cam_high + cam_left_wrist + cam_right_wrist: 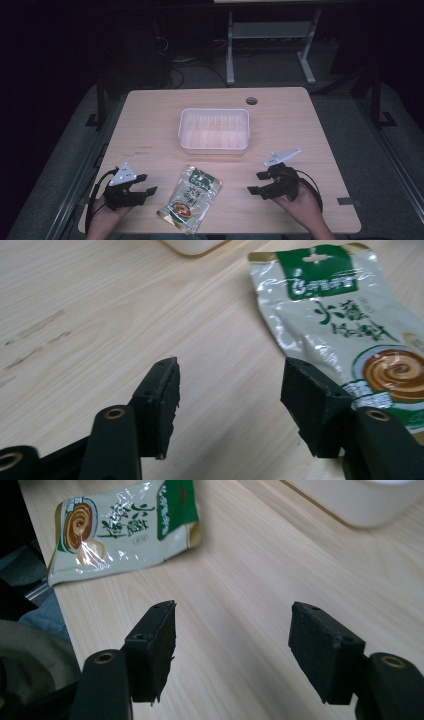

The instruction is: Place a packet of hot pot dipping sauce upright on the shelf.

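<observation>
- One left gripper [145, 184] sits at the lower left of the high view, jaws partly apart with nothing between them.
- One right gripper [257, 183] sits at the lower right, jaws apart and empty.
- One sachet [190, 198] lies flat at the lower centre, between the two grippers and touching neither; its long axis runs from lower left to upper right, green top end toward the tray.
- One empty white tray [214, 146] sits farther back, at mid-frame on the table [290, 125].
</observation>
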`<state>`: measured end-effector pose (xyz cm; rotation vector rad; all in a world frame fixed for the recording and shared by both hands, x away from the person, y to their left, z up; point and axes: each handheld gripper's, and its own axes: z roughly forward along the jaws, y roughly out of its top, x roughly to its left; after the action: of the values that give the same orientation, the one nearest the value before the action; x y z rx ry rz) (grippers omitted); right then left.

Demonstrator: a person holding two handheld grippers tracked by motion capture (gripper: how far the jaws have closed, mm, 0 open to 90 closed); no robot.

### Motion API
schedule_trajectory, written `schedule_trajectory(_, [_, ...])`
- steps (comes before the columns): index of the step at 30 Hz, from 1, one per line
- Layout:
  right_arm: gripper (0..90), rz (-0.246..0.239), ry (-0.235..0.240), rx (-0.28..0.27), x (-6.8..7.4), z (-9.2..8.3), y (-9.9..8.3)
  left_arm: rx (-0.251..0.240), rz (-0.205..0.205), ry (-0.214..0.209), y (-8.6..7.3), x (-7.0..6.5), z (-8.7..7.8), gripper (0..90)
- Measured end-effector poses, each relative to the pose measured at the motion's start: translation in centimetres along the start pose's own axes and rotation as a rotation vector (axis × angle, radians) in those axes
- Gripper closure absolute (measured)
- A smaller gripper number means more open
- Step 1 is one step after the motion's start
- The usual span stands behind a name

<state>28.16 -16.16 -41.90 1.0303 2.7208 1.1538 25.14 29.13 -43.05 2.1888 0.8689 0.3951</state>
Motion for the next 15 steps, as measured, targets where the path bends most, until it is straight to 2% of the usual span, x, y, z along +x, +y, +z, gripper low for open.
schedule_trajectory(4, [34.6, -0.022, 0.017, 0.043, 0.4, 1.4, 2.0, 0.001, 0.016, -0.018, 0.4, -0.6, 0.1, 45.4])
schedule_trajectory(10, [34.6, -0.037, 0.061, 0.071, 0.6, 3.1, 4.5, 0.007, 0.026, -0.060, 0.8, -1.4, 0.3, 47.1])
schedule_trajectory(15, [34.4, -0.047, 0.099, 0.114, 0.9, 4.8, 6.6, 0.019, 0.046, -0.087, 1.1, -2.0, 0.6, 53.6])
